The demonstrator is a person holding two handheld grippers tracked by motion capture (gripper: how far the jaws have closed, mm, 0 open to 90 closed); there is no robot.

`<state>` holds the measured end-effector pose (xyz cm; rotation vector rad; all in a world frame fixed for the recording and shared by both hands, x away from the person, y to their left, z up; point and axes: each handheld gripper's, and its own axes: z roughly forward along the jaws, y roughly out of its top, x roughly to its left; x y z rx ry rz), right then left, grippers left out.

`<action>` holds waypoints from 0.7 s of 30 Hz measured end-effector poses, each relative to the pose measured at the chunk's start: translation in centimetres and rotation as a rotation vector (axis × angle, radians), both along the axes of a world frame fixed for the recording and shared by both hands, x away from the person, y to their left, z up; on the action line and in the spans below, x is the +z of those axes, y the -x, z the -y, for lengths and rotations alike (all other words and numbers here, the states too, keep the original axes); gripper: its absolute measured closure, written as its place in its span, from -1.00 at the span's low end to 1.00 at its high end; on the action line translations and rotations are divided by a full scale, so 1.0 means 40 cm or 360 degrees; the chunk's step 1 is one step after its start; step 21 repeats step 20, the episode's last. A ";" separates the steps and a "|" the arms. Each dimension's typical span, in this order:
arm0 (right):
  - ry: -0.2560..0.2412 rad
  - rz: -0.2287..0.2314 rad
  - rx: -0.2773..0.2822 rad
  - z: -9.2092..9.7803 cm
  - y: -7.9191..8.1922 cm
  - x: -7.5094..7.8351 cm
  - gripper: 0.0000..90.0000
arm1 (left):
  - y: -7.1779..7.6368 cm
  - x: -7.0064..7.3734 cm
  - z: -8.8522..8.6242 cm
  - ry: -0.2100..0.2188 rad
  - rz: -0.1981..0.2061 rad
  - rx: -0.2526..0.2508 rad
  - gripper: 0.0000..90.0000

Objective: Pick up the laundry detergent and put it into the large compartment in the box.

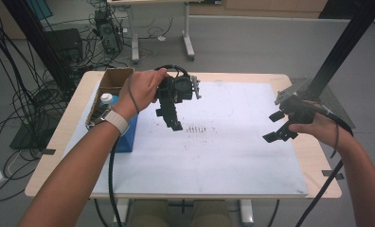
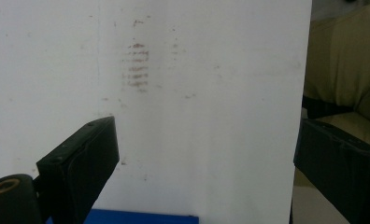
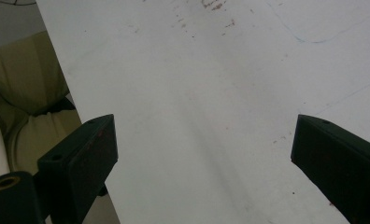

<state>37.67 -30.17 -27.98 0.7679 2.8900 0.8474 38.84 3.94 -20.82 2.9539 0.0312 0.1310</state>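
High view: both spread-jawed grippers, left (image 1: 169,118) and right (image 1: 276,125), hover empty, bottle (image 1: 106,100) beside left.

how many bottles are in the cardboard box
1: a white-capped bottle at the near end of the cardboard box, behind the left hand. More may be hidden lower in the box.

Bare forearms, a white-strapped watch (image 1: 114,119) on the left wrist, khaki trousers (image 1: 176,213) below the table edge; black two-jaw left gripper (image 1: 170,119) and right gripper (image 1: 279,126), each trailing a black cable, thin cord looped round each wrist
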 end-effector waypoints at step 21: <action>-0.0012 0.0005 -0.0002 -0.003 0.004 -0.004 -0.84 | -0.001 0.001 -0.008 -0.0001 0.0013 0.0029 -0.85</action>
